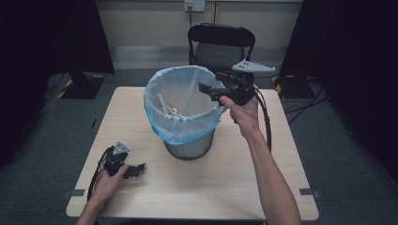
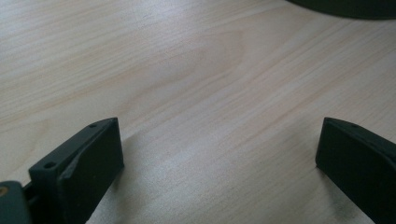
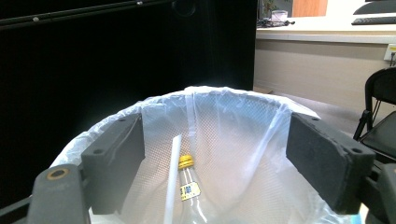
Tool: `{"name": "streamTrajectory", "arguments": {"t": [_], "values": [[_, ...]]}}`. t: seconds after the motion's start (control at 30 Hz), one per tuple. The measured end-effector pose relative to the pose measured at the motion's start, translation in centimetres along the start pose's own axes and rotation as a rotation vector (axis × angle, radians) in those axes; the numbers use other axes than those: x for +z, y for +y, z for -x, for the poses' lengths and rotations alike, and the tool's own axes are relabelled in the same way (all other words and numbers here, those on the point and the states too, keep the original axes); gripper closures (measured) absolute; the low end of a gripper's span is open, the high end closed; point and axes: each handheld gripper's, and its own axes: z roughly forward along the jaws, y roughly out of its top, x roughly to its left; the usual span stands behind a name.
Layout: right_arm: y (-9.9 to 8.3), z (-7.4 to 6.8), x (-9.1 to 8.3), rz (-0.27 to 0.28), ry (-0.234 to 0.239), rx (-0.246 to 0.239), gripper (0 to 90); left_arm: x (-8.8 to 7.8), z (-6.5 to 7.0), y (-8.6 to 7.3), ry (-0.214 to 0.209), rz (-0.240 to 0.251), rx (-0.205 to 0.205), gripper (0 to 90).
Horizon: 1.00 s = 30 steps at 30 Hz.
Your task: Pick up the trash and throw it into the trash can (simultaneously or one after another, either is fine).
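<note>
A mesh waste bin point(image 1: 187, 149) lined with a pale blue plastic bag point(image 1: 185, 126) stands in the middle of the wooden table point(image 1: 220, 187). Inside it lie a clear bottle with a yellow cap point(image 3: 186, 162) and a white stick point(image 3: 172, 182); the bottle's cap point(image 1: 174, 111) shows in the high view too. My right gripper point(image 1: 205, 88) hangs over the bin's right rim, jaws open, nothing between them; the right gripper view looks past the open jaws point(image 3: 215, 158) into the bag. My left gripper point(image 1: 139, 168) rests on the table at the front left, open and empty, its jaws spread wide over bare wood point(image 2: 219, 144).
A black folding chair point(image 1: 220, 44) stands behind the table's far edge. Dark curtains hang at both sides, and cables lie on the floor at the right. The bin's dark base point(image 2: 345, 7) shows at the top edge of the left gripper view.
</note>
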Motion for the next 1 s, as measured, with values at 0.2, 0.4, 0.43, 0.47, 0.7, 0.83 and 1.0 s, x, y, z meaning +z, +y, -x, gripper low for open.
{"name": "streamTrajectory", "arguments": {"t": [0.2,0.4,0.43,0.47,0.7,0.83,1.0], "values": [[0.1,0.6,-0.5,0.0,-0.017,-0.002,17.3,0.0,0.0,0.0,0.0,-0.001,0.0,0.2],[0.3,1.5,-0.9,-0.016,-0.033,-0.026,16.8,0.0,0.0,0.0,0.0,-0.001,-0.001,0.2],[0.3,1.7,-1.0,-0.017,-0.041,-0.025,16.8,0.0,0.0,0.0,0.0,0.0,-0.001,0.2],[0.2,1.8,-1.2,-0.018,-0.047,-0.021,16.7,0.0,0.0,0.0,0.0,0.0,-0.001,0.2],[0.2,2.5,-2.0,-0.027,-0.083,-0.027,16.3,0.0,0.0,0.0,0.0,-0.001,-0.001,0.2],[0.1,2.9,-2.5,-0.018,-0.097,-0.017,16.5,0.0,0.0,0.0,0.0,0.0,0.0,0.3],[-0.1,3.4,-3.0,-0.018,-0.118,-0.007,16.7,0.0,0.0,0.0,0.0,-0.001,-0.001,0.2]]}}
